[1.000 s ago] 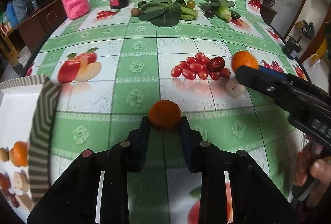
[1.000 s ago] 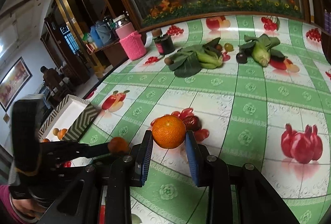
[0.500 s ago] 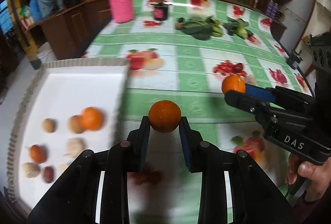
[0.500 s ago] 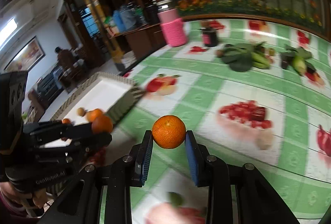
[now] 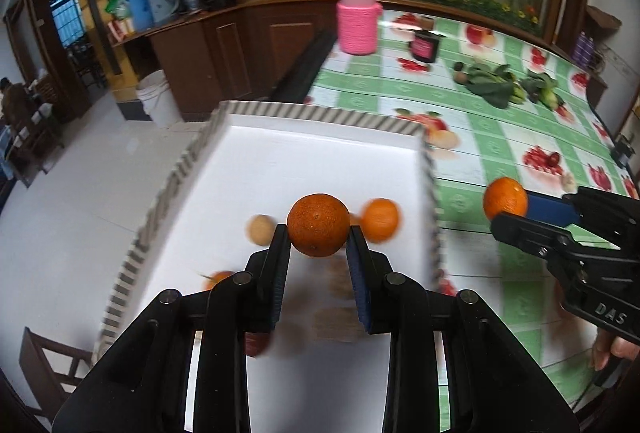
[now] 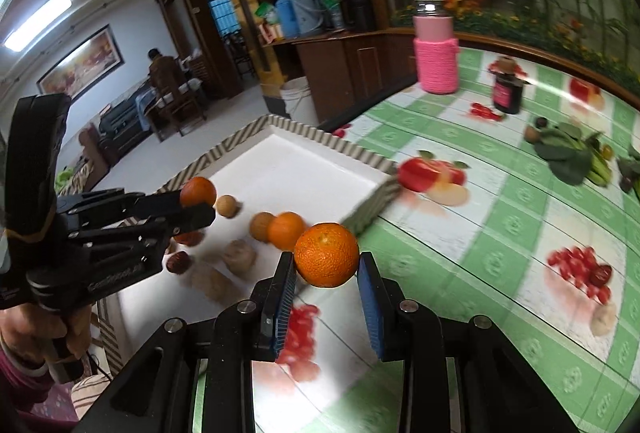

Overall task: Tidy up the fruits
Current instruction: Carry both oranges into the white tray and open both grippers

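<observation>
left gripper [image 5: 319, 241]: jaws pinching a dark orange [image 5: 318, 224] above the white tray [image 5: 320, 145], so we can drop it among the fruit there | right gripper [image 6: 327, 271]: jaws pinching a bright orange [image 6: 326, 254], near the tray's right rim over the bench [image 6: 500, 217], waiting its turn

A pink knit-covered jar [image 5: 357, 21] and a dark candle jar [image 5: 426, 46] stand on the tabletop [image 5: 500, 137]; a white bucket [image 5: 157, 98] sits on the floor.
</observation>
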The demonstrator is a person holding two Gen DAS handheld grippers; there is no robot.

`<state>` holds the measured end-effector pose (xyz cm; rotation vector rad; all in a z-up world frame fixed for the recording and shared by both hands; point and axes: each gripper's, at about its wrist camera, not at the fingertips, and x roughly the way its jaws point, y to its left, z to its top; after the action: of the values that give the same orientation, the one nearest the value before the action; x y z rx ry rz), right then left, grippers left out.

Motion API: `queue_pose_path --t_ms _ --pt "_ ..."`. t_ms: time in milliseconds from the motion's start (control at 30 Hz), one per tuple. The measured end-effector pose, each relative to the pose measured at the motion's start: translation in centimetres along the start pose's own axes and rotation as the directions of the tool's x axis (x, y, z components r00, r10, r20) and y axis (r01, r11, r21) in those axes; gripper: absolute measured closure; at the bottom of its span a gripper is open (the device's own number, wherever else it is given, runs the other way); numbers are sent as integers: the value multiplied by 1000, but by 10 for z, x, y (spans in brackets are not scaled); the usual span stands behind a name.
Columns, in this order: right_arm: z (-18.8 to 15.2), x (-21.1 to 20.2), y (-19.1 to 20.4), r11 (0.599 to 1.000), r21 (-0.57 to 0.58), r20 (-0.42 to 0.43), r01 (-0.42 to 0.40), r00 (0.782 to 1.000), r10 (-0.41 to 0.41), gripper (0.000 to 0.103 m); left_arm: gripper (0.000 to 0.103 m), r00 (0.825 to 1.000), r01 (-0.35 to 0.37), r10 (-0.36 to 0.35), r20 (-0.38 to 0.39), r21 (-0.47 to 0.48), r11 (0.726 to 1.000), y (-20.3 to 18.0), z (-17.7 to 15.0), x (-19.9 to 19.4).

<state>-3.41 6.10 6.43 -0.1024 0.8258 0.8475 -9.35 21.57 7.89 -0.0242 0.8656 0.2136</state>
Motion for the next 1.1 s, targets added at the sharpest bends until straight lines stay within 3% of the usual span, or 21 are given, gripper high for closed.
queue_pose_path --t_ms 100,367,567,800,1100 --pt "7 10 10 1000 -22 -12 -7 1000 6 73 75 1000 -18 17 -9 -32 999 19 4 8" --pt "30 47 12 998 -56 -77 1 997 -5 72 75 998 33 -40 -49 -130 991 51 24 32" --pt "48 70 8 998 -62 -96 2 995 -8 72 75 996 45 -54 -70 -125 991 46 34 49" --pt "55 109 8 996 -93 -185 9 982 -26 72 75 992 53 -68 -109 -139 989 47 40 70" --pt "55 118 11 990 -136 -188 47 980 -72 67 75 985 26 -52 -164 -156 987 50 36 90"
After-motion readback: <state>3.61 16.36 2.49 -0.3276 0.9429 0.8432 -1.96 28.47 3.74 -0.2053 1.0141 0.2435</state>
